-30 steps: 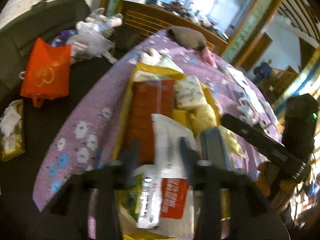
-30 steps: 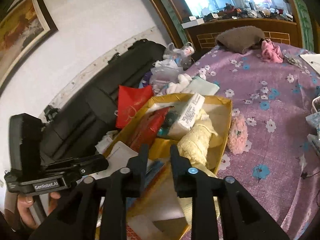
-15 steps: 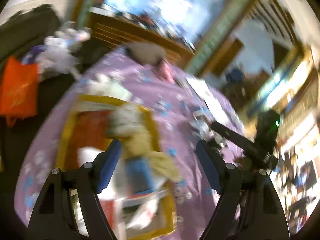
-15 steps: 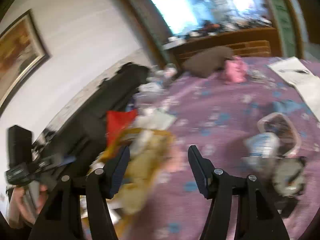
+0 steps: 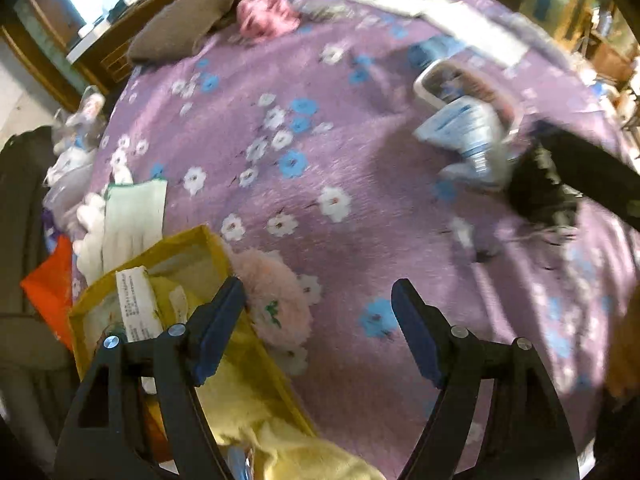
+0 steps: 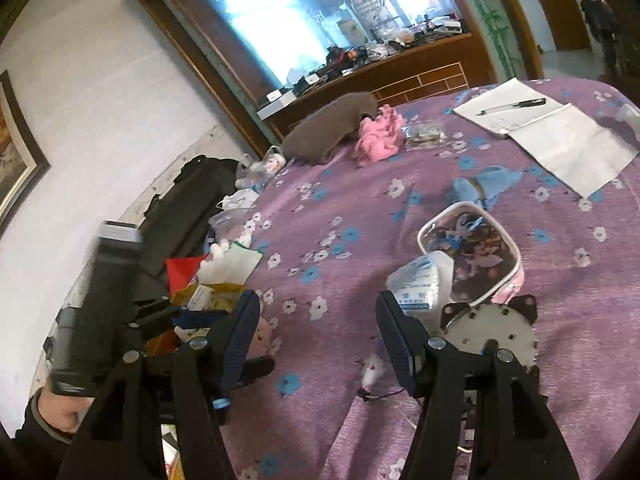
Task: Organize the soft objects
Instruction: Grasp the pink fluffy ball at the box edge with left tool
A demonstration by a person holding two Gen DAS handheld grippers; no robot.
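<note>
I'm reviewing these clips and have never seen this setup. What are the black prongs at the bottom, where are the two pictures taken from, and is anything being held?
The prongs are hand-held grippers; a person carries one in each hand, each with a fisheye camera looking along its fingers. One picture is from the left gripper, the other from the right gripper. Both have just been opening and hold nothing. Below is a purple flowered cloth. On it lie a yellow box of soft things, a pink fluffy item beside the box, a brown cushion, a pink cloth and a clear pouch.
</note>
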